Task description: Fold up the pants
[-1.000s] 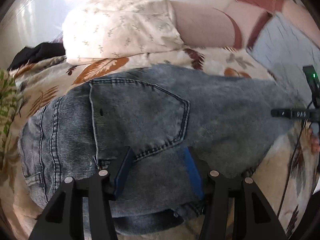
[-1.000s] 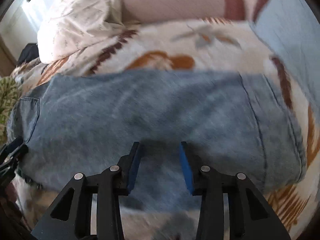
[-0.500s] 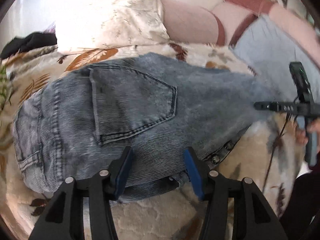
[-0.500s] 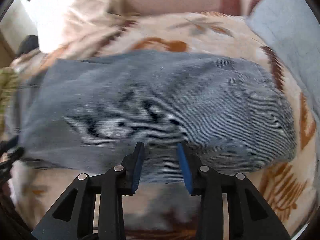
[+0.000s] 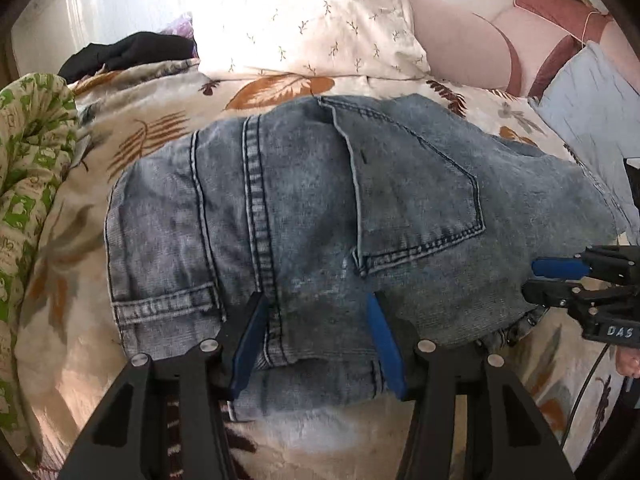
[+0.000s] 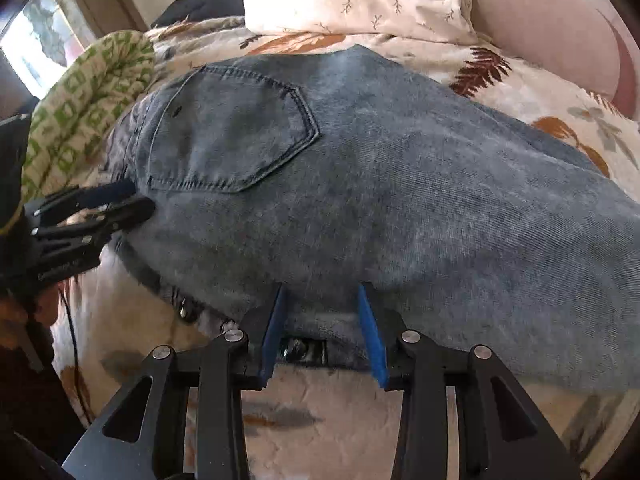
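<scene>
a pair of faded blue jeans lay folded lengthwise across a leaf-print bedspread, waistband toward its left edge, back pocket facing up; the left gripper stood with its jaws wide over the jeans' near edge, holding nothing; the right gripper was likewise parted over the near hem, its blue pads empty; a cream pillow sat at the far edge, a green patterned cloth bunched at the left edge.

The pants lie on the bedspread, before the pillow, a blanket at their left
</scene>
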`<move>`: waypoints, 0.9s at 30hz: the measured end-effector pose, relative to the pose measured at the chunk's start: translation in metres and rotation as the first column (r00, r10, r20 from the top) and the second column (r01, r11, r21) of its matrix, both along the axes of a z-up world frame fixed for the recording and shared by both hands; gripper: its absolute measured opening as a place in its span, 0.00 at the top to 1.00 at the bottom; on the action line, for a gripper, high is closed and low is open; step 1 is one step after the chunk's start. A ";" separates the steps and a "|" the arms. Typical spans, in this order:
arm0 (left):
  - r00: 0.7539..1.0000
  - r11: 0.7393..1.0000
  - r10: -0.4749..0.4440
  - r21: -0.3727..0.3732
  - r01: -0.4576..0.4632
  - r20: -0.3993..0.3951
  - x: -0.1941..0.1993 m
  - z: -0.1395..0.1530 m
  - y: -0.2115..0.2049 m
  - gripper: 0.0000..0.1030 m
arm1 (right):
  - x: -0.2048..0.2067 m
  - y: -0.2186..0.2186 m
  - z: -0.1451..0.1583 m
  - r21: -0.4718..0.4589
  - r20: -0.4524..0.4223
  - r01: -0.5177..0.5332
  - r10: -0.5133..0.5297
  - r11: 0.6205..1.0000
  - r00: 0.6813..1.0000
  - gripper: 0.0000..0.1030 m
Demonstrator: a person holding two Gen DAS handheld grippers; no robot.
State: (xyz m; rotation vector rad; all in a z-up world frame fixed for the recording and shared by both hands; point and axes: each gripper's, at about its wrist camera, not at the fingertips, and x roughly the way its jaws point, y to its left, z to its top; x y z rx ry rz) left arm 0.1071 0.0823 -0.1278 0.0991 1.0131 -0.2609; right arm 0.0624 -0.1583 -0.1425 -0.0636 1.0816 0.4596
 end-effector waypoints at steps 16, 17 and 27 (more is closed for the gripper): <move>0.985 0.973 -0.016 -0.225 0.055 0.170 -0.009 0.049 -0.008 0.47 | 0.066 -0.027 0.072 0.248 -0.042 -0.015 0.026 0.969 0.999 0.58; 0.984 0.970 -0.042 -0.229 0.082 0.172 -0.008 0.049 -0.014 0.47 | 0.084 -0.029 0.079 0.289 -0.054 -0.005 0.022 0.957 0.998 0.54; 0.988 0.960 -0.118 -0.242 0.140 0.103 0.011 0.029 -0.040 0.47 | 0.218 -0.053 0.044 0.391 -0.314 0.179 -0.052 0.903 0.948 0.49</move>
